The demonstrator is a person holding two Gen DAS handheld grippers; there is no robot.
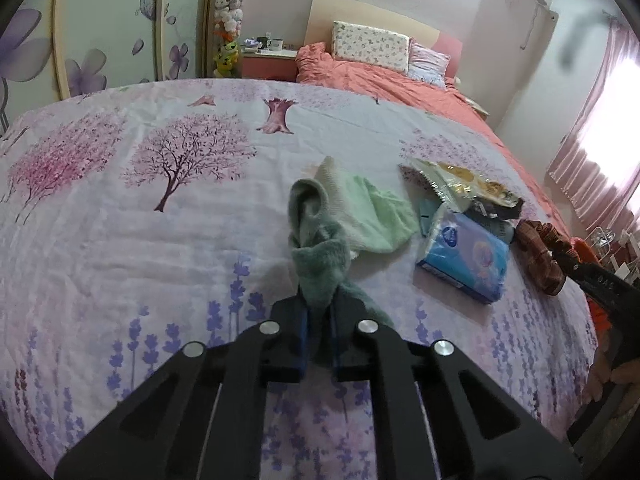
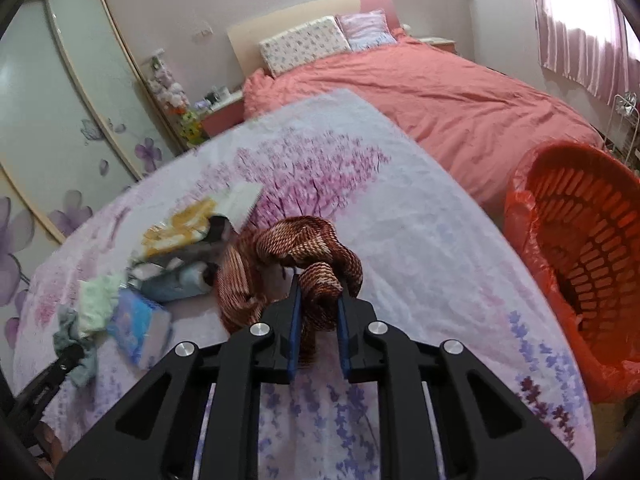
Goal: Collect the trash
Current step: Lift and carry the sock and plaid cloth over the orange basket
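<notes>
Slanting down toward the bedspread [image 1: 120, 240], left tongs [image 1: 319, 304] pinch a grey-green sock [image 1: 316, 268]; right tongs [image 2: 318, 300] pinch a brown sock [image 2: 304, 252].

Bedroom. Bed [image 2: 460, 108] under coral-pink duvet, cream headboard [image 1: 360, 8] against pale wall. Two pillows [image 1: 370, 45] at head, one floral, one striped. Frosted sliding wardrobe doors [image 1: 104, 28] with purple flower motif. Pink bedside cabinet [image 1: 266, 65] carries mugs. Pink curtains [image 1: 600, 152] over bright window. Daylight strong at window side.
</notes>
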